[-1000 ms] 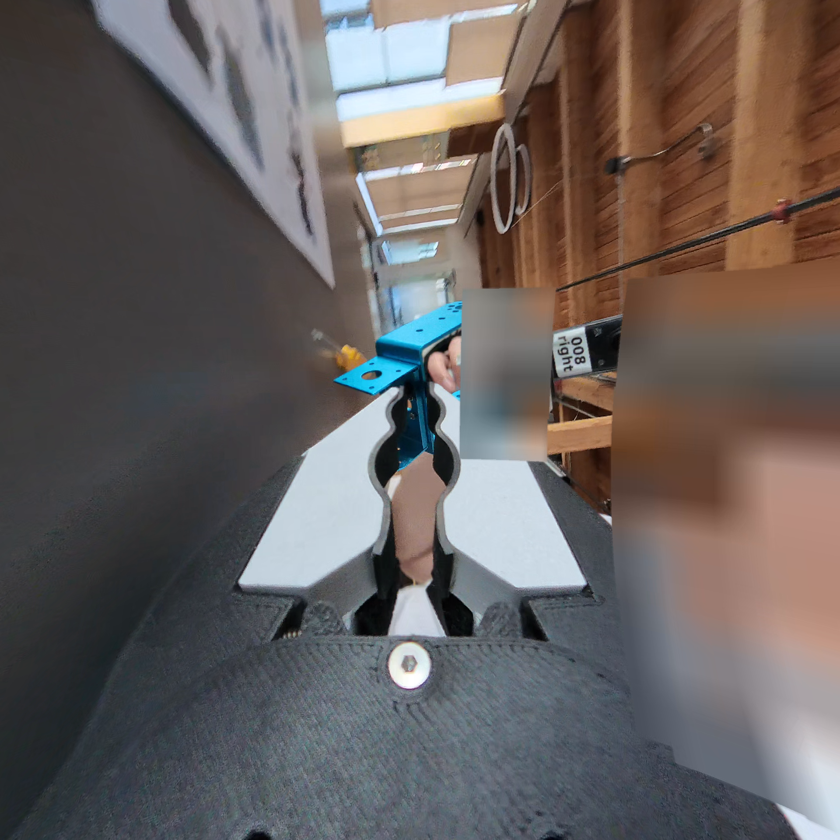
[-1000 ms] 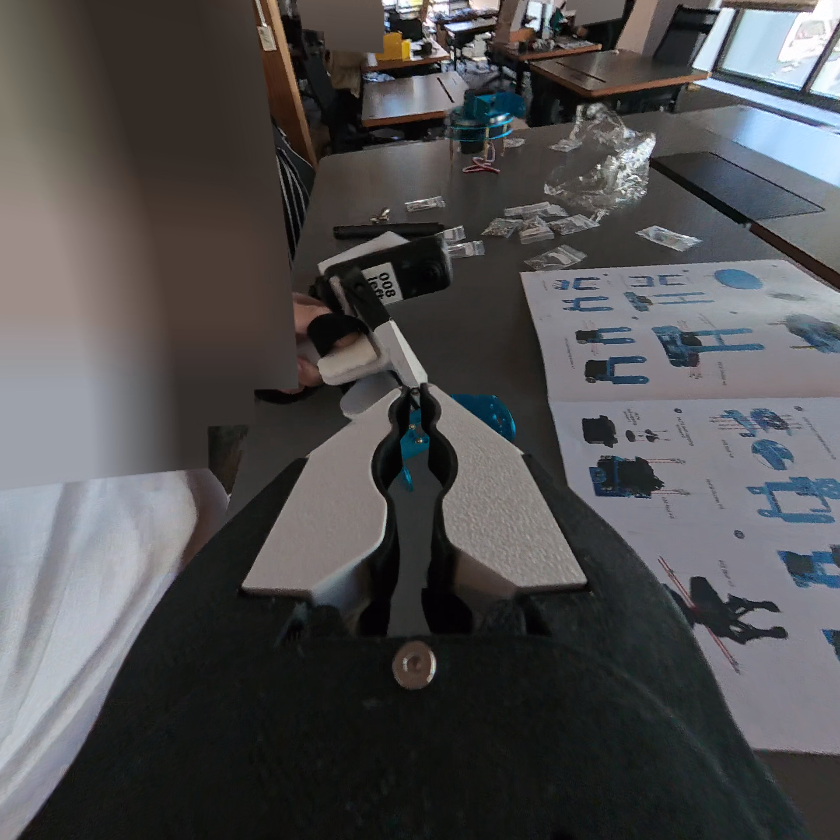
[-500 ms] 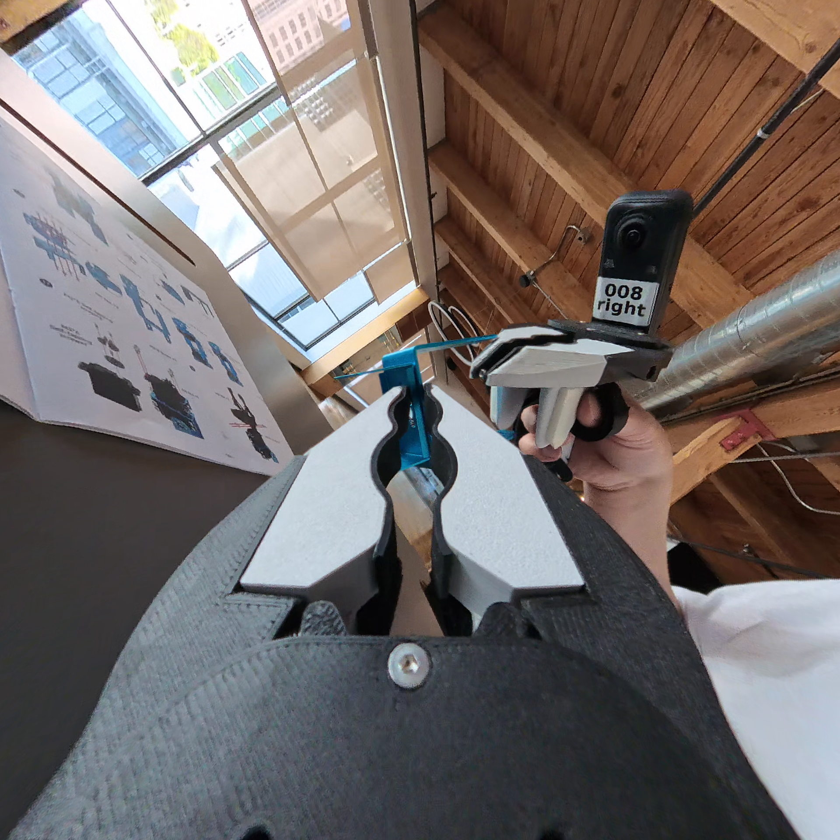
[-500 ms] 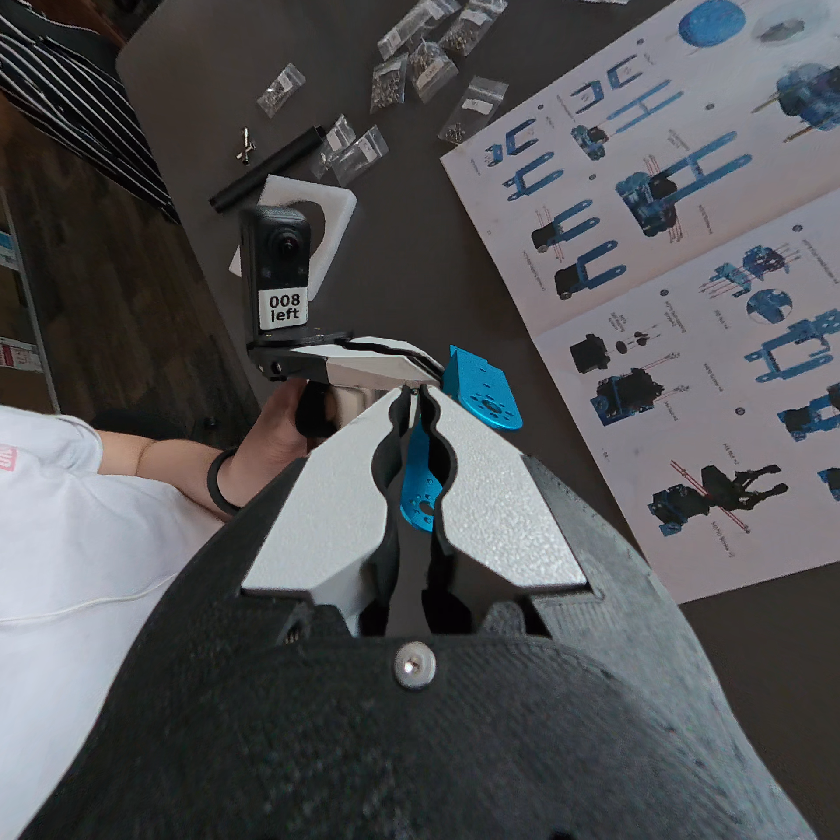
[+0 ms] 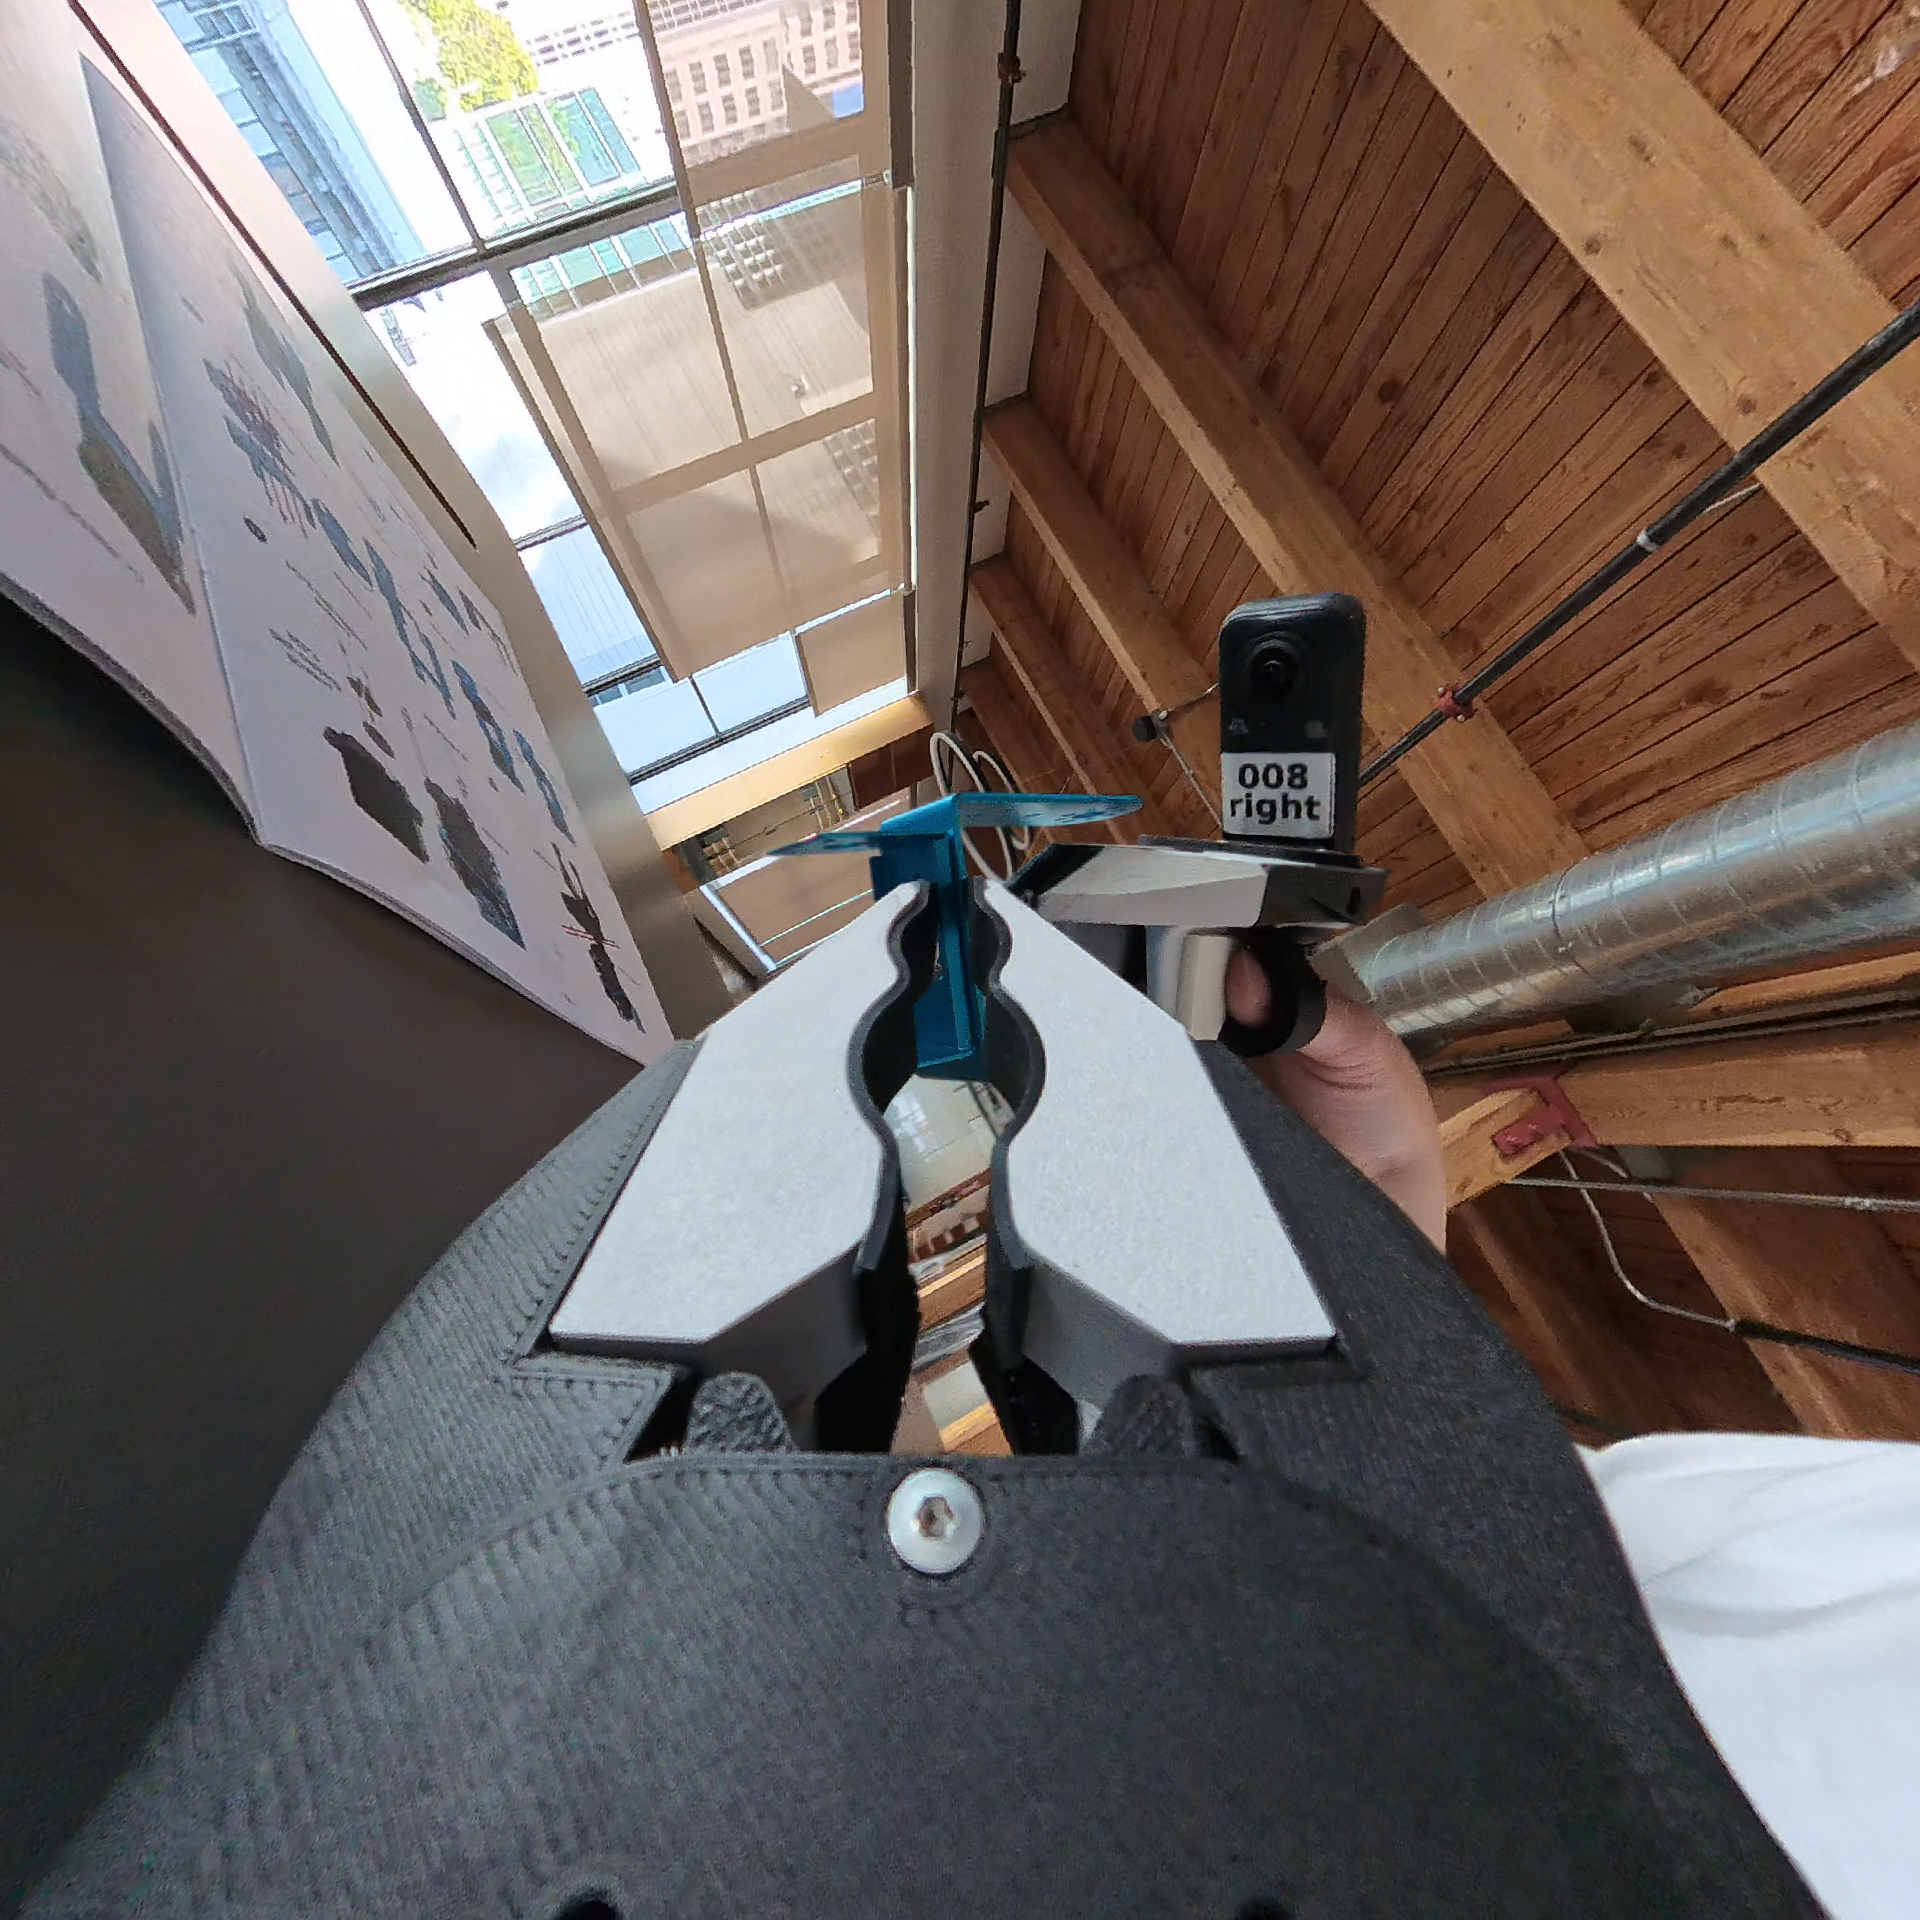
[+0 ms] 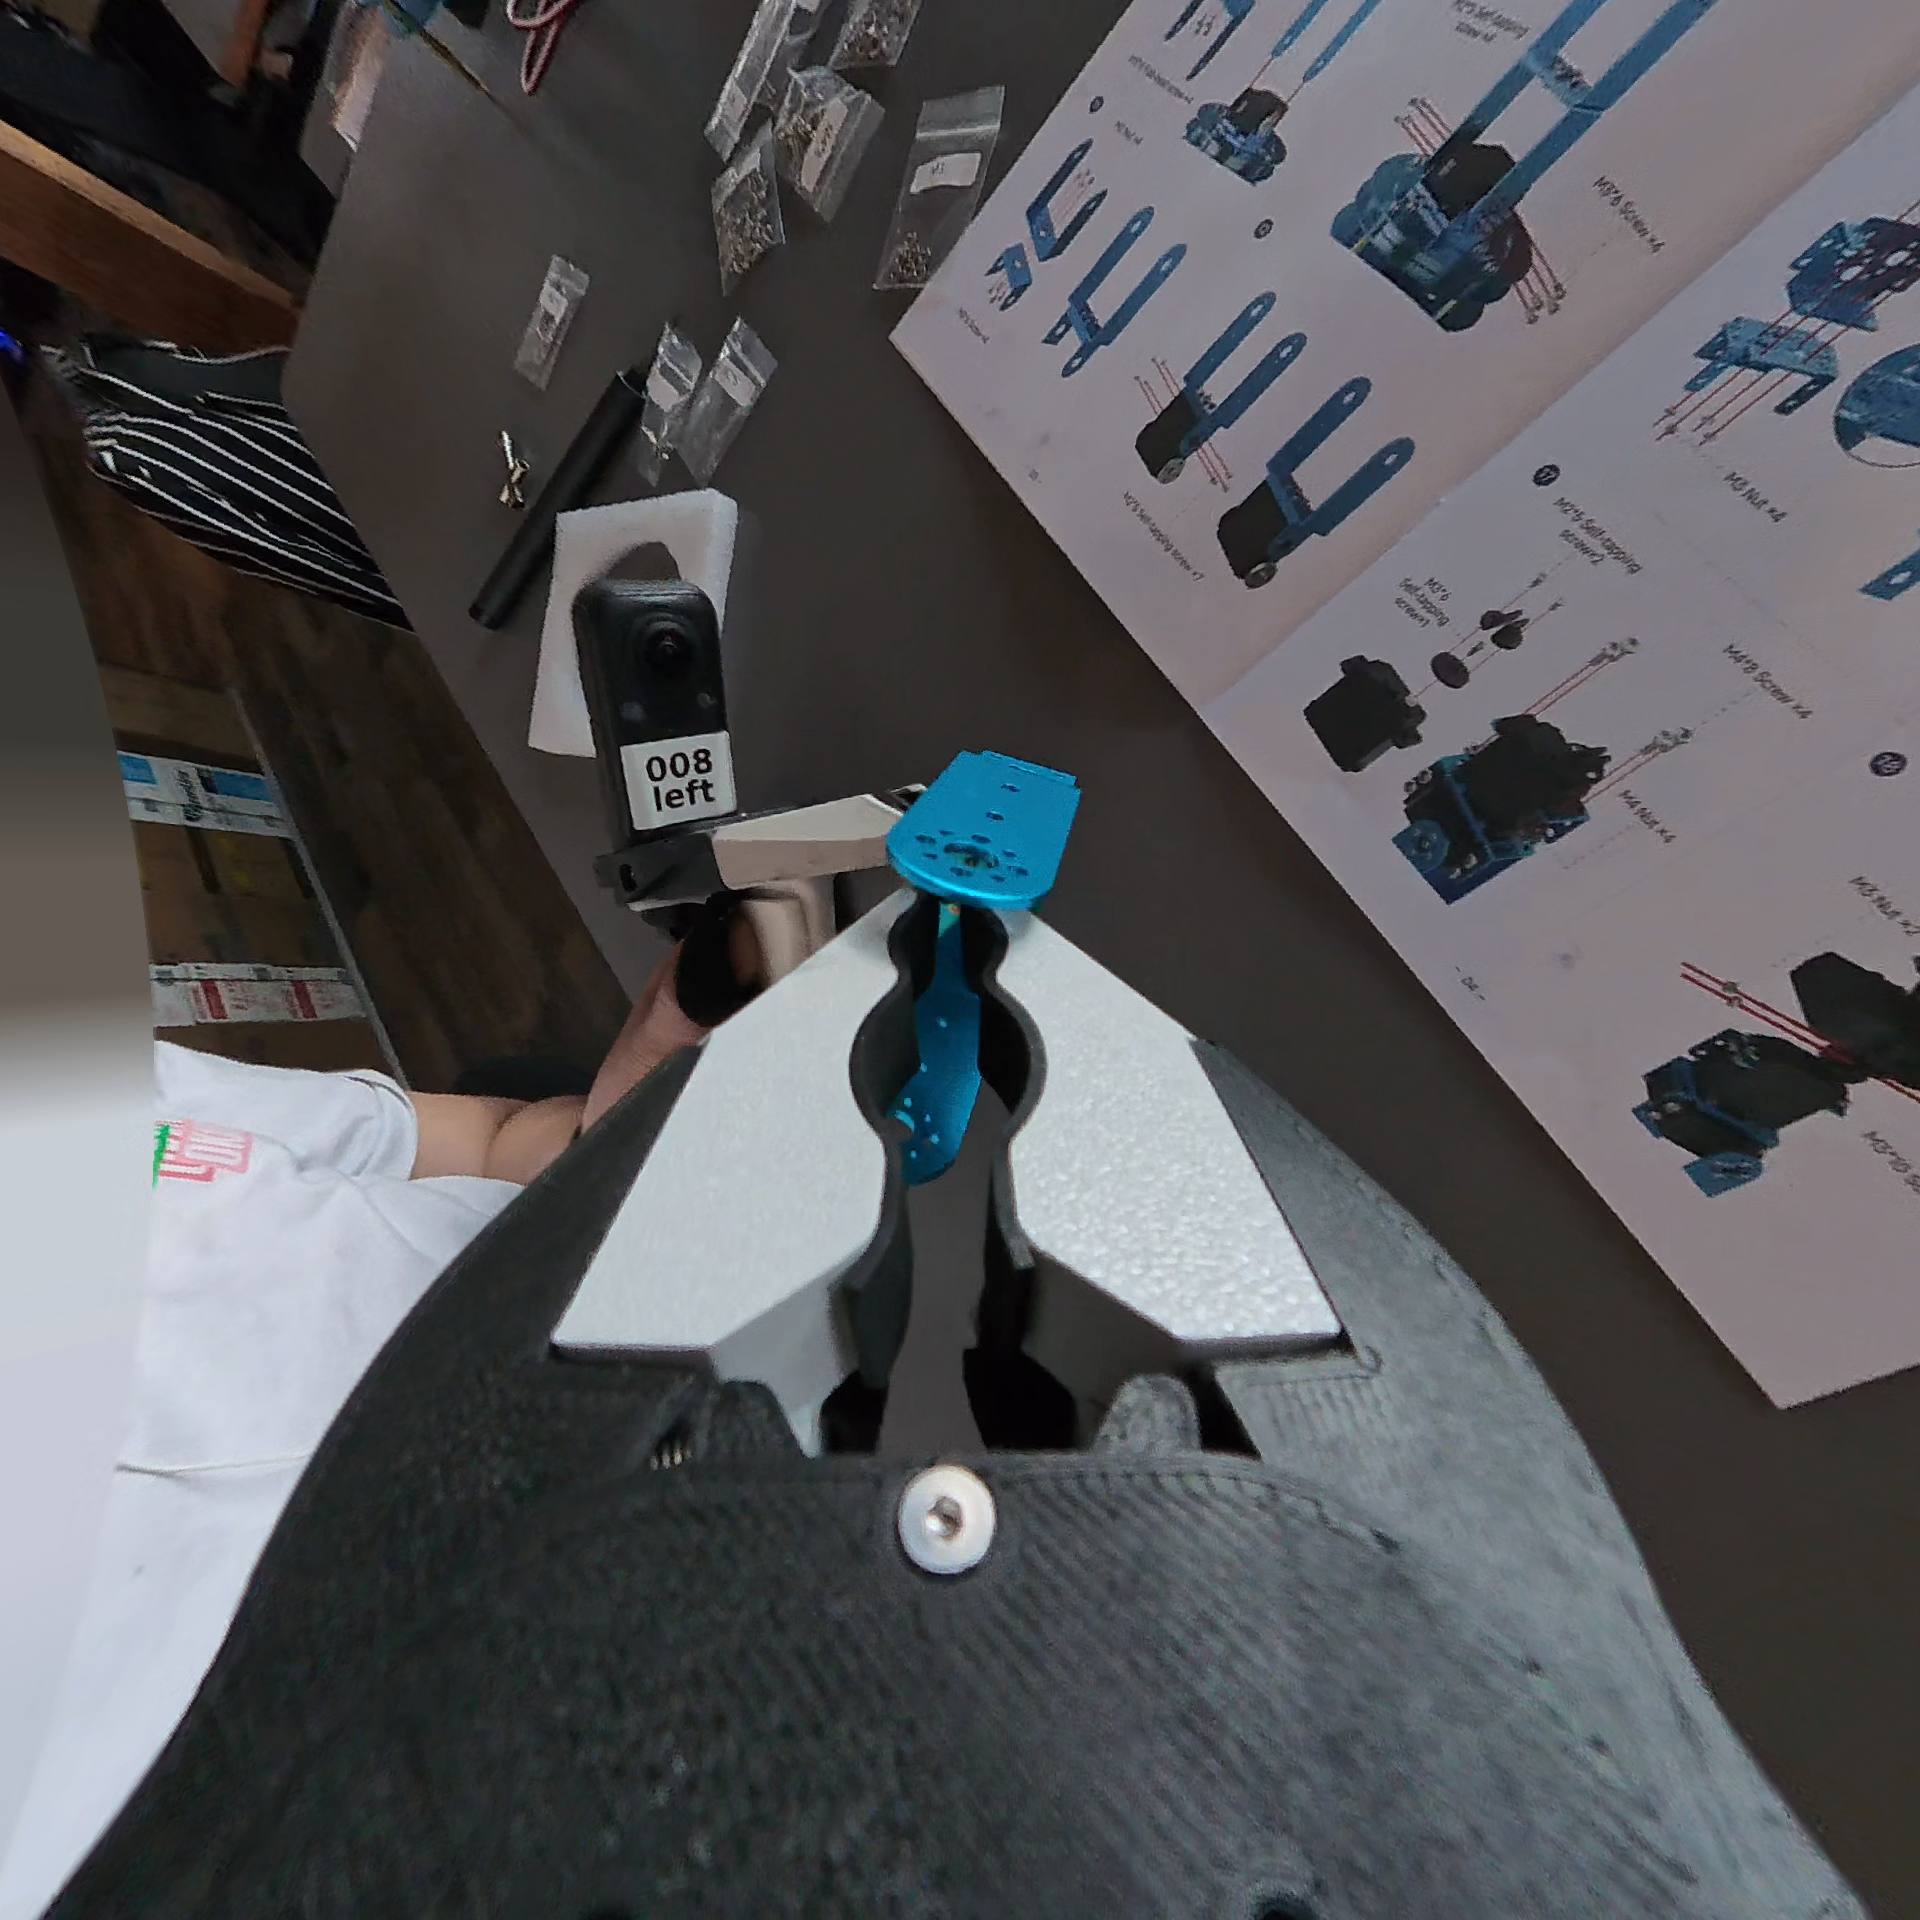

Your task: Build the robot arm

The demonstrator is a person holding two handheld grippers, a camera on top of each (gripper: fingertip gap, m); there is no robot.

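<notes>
Clamped between the narrowed white fingers (image 5: 790, 1122) of the left gripper (image 5: 948, 899): a blue anodised metal bracket (image 5: 951, 977), thin, bent sheet, one flange standing edge-on in the wavy slot, another spreading flat above the tips toward 12 o'clock. Same bracket (image 6: 982, 842) in the right wrist view, rounded end drilled with small holes, a second leg running down between the fingers of the right gripper (image 6: 943, 914), likewise nearly closed upon it. Held aloft, clear of the dark table (image 6: 852, 623).

Just beyond, at 2 o'clock in the left view: right gripper (image 5: 1029, 883) level, tip meeting the bracket, a hand (image 5: 1340, 1081) curled round its grip, black camera (image 5: 1288, 717) upright on top. At 10 o'clock in the right view, left gripper (image 6: 894, 821) likewise level.

Farther off: white foam pad (image 6: 665, 530), black rod (image 6: 551, 509), small clear bags of hardware (image 6: 790, 145), printed instruction sheet (image 6: 1455, 468) from 1 to 3 o'clock. Overhead, wooden ceiling (image 5: 1507, 364), silver duct (image 5: 1662, 914), windows (image 5: 644, 260).
</notes>
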